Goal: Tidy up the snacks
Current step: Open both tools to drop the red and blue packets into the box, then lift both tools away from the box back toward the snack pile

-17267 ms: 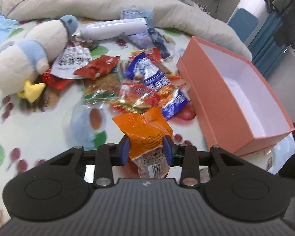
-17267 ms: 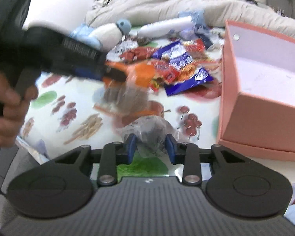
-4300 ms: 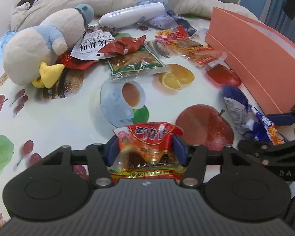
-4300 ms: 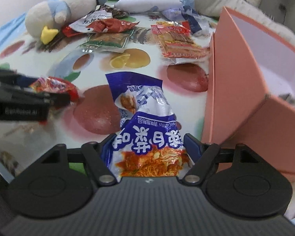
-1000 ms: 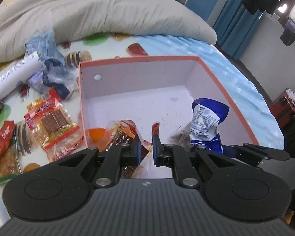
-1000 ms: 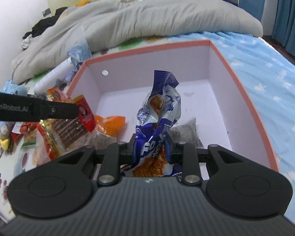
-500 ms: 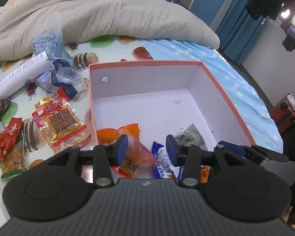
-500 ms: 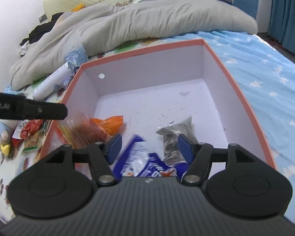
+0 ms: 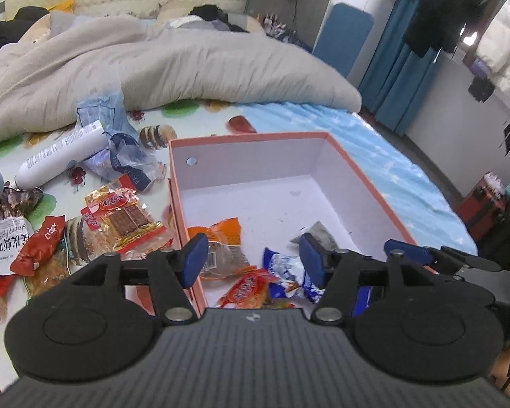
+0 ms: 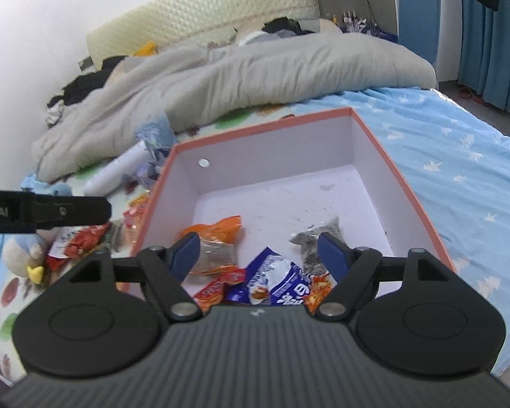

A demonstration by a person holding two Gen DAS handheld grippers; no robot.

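- A second ago our left gripper [image 9: 253, 260] pinched the red packet [image 9: 244, 287] and our right gripper [image 10: 260, 255] pinched the blue-and-white packet [image 10: 278, 284]; both packets now lie loose on the floor of the pink box [image 9: 353, 170], and both grippers have pulled back above its near end.
- Our left gripper is spread wide with nothing between its blue fingertips [image 9: 195, 258]; the near left corner of the box shows just under the left one.
- Our right gripper is likewise spread wide and holds nothing; in the left wrist view its blue tip [image 9: 404, 250] pokes in at the box's near right corner.
- Nearest in the box, the red packet and the blue-and-white packet lie side by side and touch.
- Just behind them, the orange packet [image 10: 217, 238] rests near the left wall, and the grey packet [image 10: 318, 241] lies apart from it toward the right wall.
- The far half of the box floor carries only dark specks.
- Left of the box, on the fruit-print cloth [image 9: 13, 156], we see the clear packet with a red label [image 9: 124, 216] just beside the box wall, then a small red packet [image 9: 39, 246] and a white packet with printed text [image 9: 8, 241] farther left.
- Beyond those lie a white tube [image 9: 63, 156] and crumpled blue wrappers [image 9: 119, 149].
- A plush toy [image 10: 25, 255] sits at the left edge.
- Farthest back, a grey duvet [image 9: 153, 68] is heaped across the bed.
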